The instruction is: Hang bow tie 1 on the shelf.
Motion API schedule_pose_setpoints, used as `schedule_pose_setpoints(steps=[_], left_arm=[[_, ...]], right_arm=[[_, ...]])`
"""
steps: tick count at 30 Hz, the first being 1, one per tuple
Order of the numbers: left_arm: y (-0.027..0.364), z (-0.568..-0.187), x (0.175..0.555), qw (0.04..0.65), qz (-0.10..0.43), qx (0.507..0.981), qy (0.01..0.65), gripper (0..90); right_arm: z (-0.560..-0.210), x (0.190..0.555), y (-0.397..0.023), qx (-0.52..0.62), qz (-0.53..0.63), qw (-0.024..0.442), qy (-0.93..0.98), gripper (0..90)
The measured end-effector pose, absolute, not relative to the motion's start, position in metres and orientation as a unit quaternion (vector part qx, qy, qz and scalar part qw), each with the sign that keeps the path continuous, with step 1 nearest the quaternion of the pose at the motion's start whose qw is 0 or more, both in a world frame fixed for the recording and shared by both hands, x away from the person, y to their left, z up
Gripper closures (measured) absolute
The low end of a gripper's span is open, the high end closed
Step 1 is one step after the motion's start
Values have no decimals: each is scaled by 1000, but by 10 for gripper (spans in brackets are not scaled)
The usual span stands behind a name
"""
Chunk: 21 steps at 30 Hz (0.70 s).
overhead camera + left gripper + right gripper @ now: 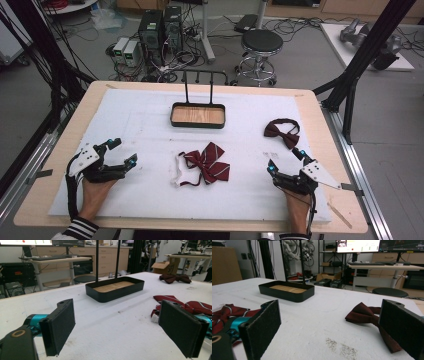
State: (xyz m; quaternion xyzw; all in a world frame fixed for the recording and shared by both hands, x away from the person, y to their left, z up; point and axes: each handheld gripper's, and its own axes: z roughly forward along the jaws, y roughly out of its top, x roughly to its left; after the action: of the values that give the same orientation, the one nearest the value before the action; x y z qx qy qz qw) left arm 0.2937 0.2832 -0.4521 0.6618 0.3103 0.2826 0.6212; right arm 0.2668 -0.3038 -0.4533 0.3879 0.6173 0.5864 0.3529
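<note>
The worktop (150,200) carries a black tray (198,116) at upper centre. The striped bow tie (206,165) lies mid-frame, the plain bow tie (283,132) right of centre. Left gripper (124,151) and right gripper (285,161) sit low, jaws released, empty.

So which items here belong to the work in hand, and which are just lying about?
In the job:
- striped bow tie
- plain dark red bow tie
- black tray with wooden floor

Just lying about:
- stool
- computer towers on the floor
</note>
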Motion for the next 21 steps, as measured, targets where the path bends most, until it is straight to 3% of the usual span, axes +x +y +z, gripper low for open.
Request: schedule_pose_setpoints(steps=[21], left_arm=[[284, -452, 294, 625, 280, 658, 313, 143]], right_arm=[[-453, 266, -302, 388, 580, 363, 617, 34]])
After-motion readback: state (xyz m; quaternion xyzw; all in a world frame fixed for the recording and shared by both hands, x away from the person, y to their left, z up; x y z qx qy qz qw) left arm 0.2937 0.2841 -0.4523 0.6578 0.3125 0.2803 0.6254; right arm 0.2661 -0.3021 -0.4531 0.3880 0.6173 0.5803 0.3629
